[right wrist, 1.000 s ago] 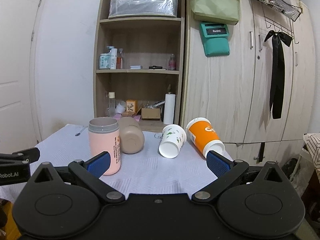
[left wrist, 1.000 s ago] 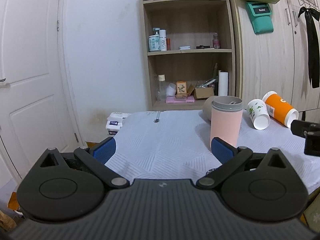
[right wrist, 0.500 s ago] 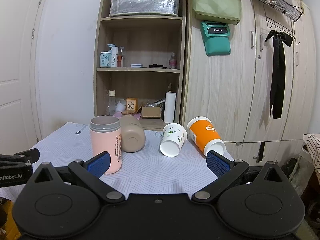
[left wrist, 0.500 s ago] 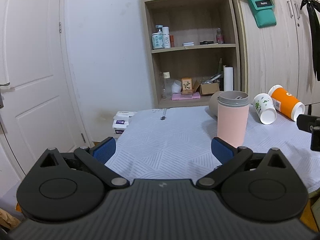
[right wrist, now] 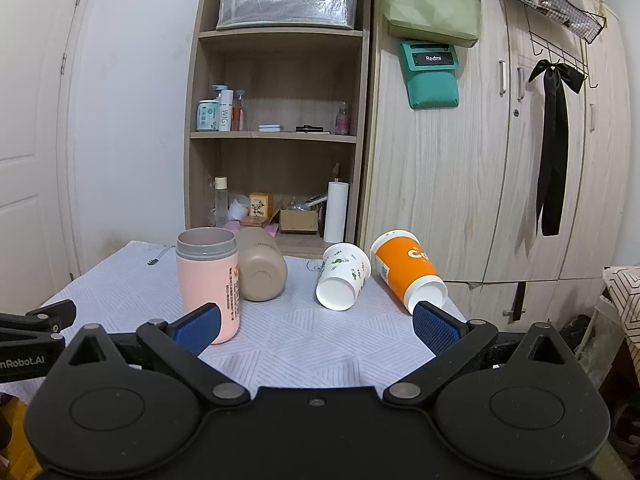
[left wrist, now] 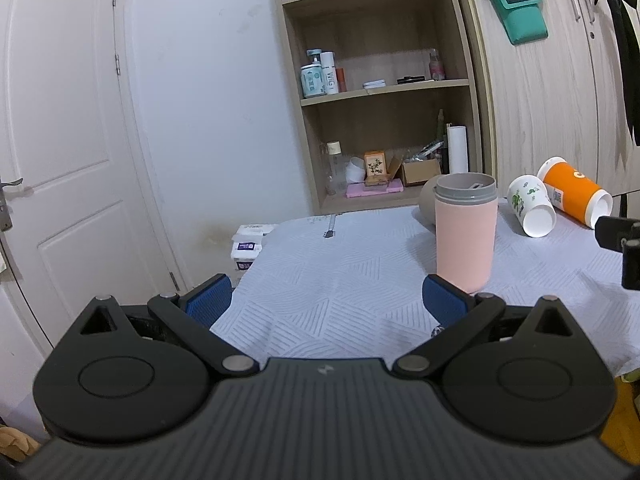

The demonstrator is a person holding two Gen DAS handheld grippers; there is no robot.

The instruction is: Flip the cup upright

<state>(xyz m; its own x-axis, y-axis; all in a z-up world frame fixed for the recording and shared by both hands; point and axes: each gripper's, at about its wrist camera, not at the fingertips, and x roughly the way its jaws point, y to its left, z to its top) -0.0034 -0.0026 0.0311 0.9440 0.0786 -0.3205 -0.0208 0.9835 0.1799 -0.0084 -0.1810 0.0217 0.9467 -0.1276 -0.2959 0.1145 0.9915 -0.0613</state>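
The bench (right wrist: 304, 344) is covered by a white cloth with a grey line pattern. On it, at the left, a pink tumbler (right wrist: 209, 284) stands upright with its grey rim open. Just behind it, touching or nearly so, a beige cup (right wrist: 262, 270) lies on its side. To the right a white floral paper cup (right wrist: 342, 276) lies tipped, mouth toward the near edge, beside an orange paper cup (right wrist: 408, 272), also on its side.

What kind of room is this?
Probably a room in someone's home: a wooden shelf holds toiletry bottles, wardrobe doors stand beside it, and cups lie on a cloth-covered table.
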